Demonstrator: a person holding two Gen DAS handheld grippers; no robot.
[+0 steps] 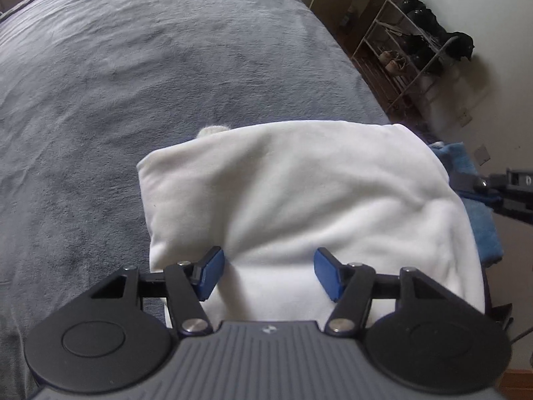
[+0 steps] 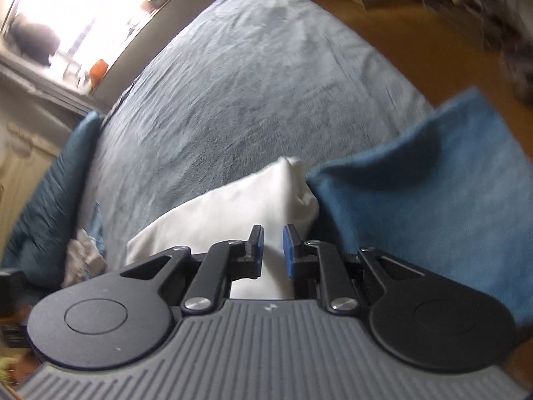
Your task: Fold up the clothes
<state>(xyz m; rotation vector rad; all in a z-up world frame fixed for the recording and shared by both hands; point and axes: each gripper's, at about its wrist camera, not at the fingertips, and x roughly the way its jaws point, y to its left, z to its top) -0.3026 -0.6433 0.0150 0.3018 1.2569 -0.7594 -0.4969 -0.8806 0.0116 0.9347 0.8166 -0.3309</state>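
**Folded white garment could slump as the grippers work around it**

The white garment (image 1: 293,206) lies folded into a plump, soft rectangle on the grey bedspread (image 1: 133,83), near the bed's edge, with a blue towel (image 2: 433,193) just beside it on the far side from the left gripper.

The left gripper (image 1: 268,273) hangs over the garment's near edge, jaws roughly half open, pads apart and clamping nothing. The right gripper (image 2: 273,250) stands over the same garment with only a narrow gap between its pads; white cloth shows in that gap, but whether it is pinched cannot be told.

Risks, as a judgement: the fleecy, thick cloth is springy, so a one-sided tug could undo the fold or drag the bundle toward the bed edge. A small tuft peeks out at the garment's far edge and might pull loose. The napped bedspread could also snag.
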